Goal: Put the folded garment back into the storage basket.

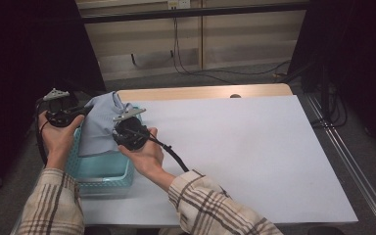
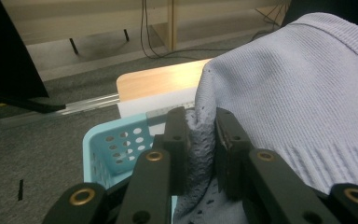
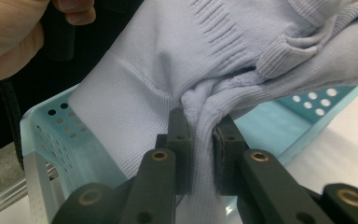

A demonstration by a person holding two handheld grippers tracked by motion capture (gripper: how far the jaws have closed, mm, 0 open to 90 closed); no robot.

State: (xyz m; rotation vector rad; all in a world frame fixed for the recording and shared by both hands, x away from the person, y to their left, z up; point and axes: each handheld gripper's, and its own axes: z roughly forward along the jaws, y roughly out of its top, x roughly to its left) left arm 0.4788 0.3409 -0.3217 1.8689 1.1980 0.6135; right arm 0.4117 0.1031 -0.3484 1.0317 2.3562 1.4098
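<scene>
Both hands raised over the basket — left gripper and right gripper each clamped on the sweater.

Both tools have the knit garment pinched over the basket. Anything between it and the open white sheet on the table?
Nothing visible. The garment hangs over the blue basket, and the white sheet beside it lies bare; just the basket's rim to lift over.

White sheet on wooden table; cables on grey floor.
</scene>
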